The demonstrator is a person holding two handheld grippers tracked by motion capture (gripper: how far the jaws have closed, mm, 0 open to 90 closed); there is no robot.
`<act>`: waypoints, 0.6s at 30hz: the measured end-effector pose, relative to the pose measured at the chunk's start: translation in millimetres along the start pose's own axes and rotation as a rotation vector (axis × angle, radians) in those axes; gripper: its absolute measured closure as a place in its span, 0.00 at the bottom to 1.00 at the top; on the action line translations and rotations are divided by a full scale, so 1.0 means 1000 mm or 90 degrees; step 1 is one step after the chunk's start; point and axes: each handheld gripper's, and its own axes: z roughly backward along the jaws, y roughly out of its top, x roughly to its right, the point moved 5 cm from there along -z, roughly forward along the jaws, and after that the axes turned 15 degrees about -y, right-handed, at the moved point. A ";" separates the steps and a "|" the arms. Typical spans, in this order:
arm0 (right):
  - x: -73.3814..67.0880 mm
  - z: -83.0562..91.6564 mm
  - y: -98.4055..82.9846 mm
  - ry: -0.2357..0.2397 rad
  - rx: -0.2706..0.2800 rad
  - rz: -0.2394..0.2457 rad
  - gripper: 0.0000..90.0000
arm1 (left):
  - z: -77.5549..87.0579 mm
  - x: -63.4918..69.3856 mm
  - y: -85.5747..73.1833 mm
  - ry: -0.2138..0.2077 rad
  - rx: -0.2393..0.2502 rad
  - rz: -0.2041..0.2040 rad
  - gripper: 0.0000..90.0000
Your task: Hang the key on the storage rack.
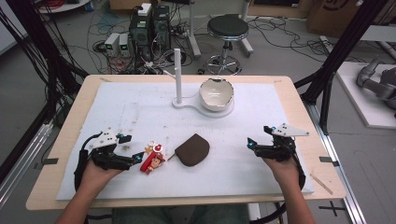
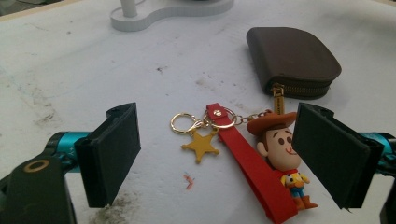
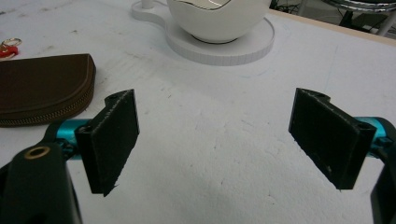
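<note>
Black jaws of the left gripper [image 2: 215,154] are standing spread wide, nothing clamped, with the cowboy keychain [image 2: 261,154] lying flat on the white surface [image 2: 93,60] between them. From the high view the keychain [image 1: 153,156] is being seen at about 7 o'clock of the surface, just off the left gripper [image 1: 138,157] tips, and the brown zip pouch [image 1: 193,149] just beside it toward 3 o'clock.

Handling, judged: the keychain is likely being a light, loose assembly. The red strap [image 2: 254,172] is looking flexible and flat; the figure's head [image 2: 275,142] is looking like hard or rubbery moulded stuff, rounded, perhaps slippery. The gold ring [image 2: 182,123], star charm [image 2: 201,145] and chain are going to dangle and swing once lifted. Little fragility is being expected.

Hold, judged: the strap across its width or the figure's body is being favoured; the thin ring lying flush is harder to pinch.

Right gripper [image 1: 254,143] is being held at 4 o'clock, jaws released over bare surface. The white bowl [image 1: 215,94] on its stand [image 1: 180,100] is sitting well apart at 12 o'clock.
</note>
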 end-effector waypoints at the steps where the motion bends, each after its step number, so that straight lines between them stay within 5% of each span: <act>1: 0.000 -0.001 0.000 0.001 -0.001 0.002 0.18 | -0.001 0.001 0.000 -0.001 0.000 -0.002 0.17; 18: -0.003 -0.003 -0.001 0.004 -0.007 0.009 0.18 | 0.004 -0.003 -0.004 -0.012 0.003 0.009 0.17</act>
